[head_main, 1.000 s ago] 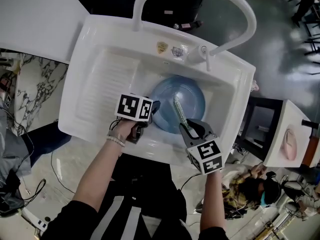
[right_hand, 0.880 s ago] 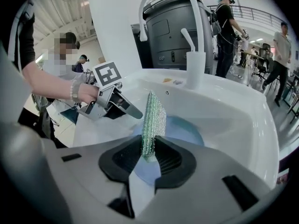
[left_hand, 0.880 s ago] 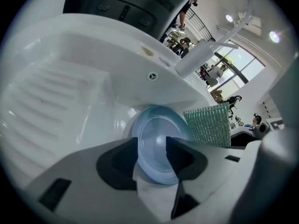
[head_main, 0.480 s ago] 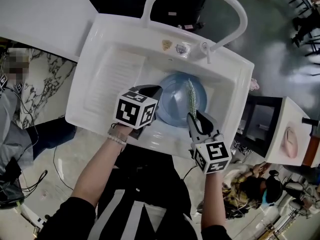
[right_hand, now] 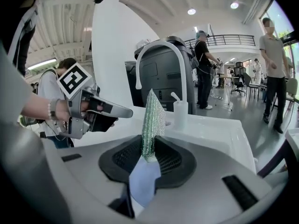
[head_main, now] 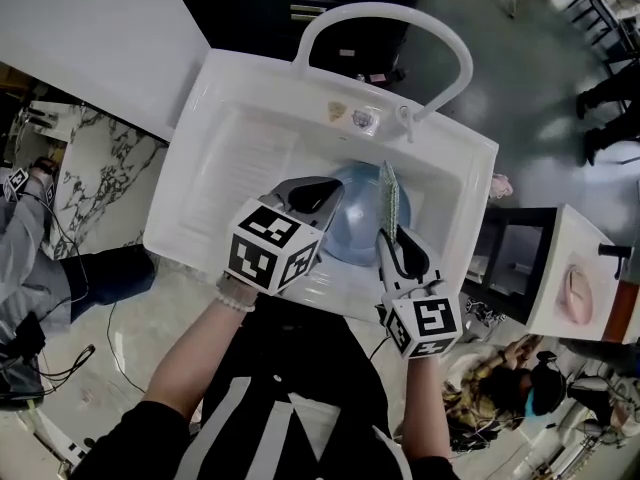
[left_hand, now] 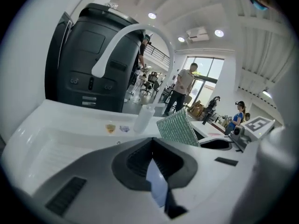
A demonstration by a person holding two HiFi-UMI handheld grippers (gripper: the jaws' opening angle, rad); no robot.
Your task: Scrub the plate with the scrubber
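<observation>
The blue plate (head_main: 357, 223) lies in the basin of the white sink (head_main: 232, 183). Both grippers hang above it. My left gripper (head_main: 325, 190) is over the plate's left rim; in the left gripper view its jaws (left_hand: 152, 143) meet with nothing between them. From the right gripper view it (right_hand: 127, 112) also looks shut and empty. My right gripper (head_main: 392, 234) is over the plate's right side, shut on the lower edge of the green mesh scrubber (head_main: 388, 198). The scrubber (right_hand: 153, 120) stands upright out of the jaws, clear of the plate, and shows in the left gripper view too (left_hand: 177, 129).
A tall white arched faucet (head_main: 385, 13) rises over the sink's back ledge, with a white pump bottle (head_main: 405, 118) and two small items (head_main: 350, 116) beside it. A ribbed drainboard fills the sink's left part. A dark cabinet (left_hand: 88, 64) stands behind. Several people stand in the room beyond.
Both grippers have risen from the basin toward the camera. The left gripper, earlier low at the plate's left rim, is now shut and empty. The scrubber has lifted off the plate.
</observation>
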